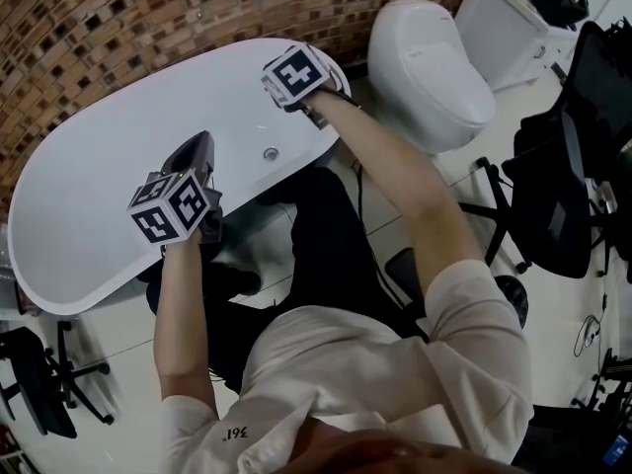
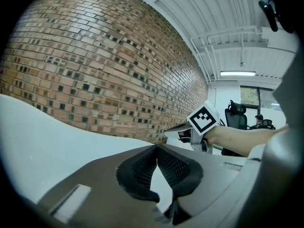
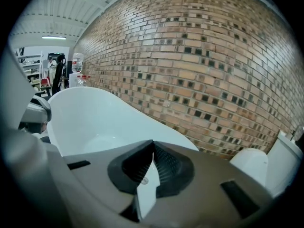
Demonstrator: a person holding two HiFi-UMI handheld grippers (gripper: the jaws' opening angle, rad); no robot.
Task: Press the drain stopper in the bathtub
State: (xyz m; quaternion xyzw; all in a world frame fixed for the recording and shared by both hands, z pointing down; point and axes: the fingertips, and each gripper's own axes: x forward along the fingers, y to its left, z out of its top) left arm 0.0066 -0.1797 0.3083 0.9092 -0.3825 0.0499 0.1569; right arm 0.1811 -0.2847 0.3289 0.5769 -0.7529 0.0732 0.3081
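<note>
The white oval bathtub (image 1: 89,215) lies along the brick wall. Its small round metal drain stopper (image 1: 271,153) sits on the tub floor near the near rim. My left gripper (image 1: 197,151) hangs over the tub's near side, left of the stopper and apart from it, jaws shut on nothing. My right gripper (image 1: 288,82) is held above the tub's right end, beyond the stopper, also shut and empty. In the left gripper view the left gripper (image 2: 156,148) faces the tub wall and the right gripper's marker cube (image 2: 205,119). The right gripper (image 3: 152,144) looks down into the bathtub basin (image 3: 95,122).
A white toilet (image 1: 430,57) stands right of the tub's end. Black office chairs stand at the right (image 1: 558,186) and the lower left (image 1: 39,383). The brick wall (image 1: 148,28) runs behind the tub. The person sits close against the tub's near rim.
</note>
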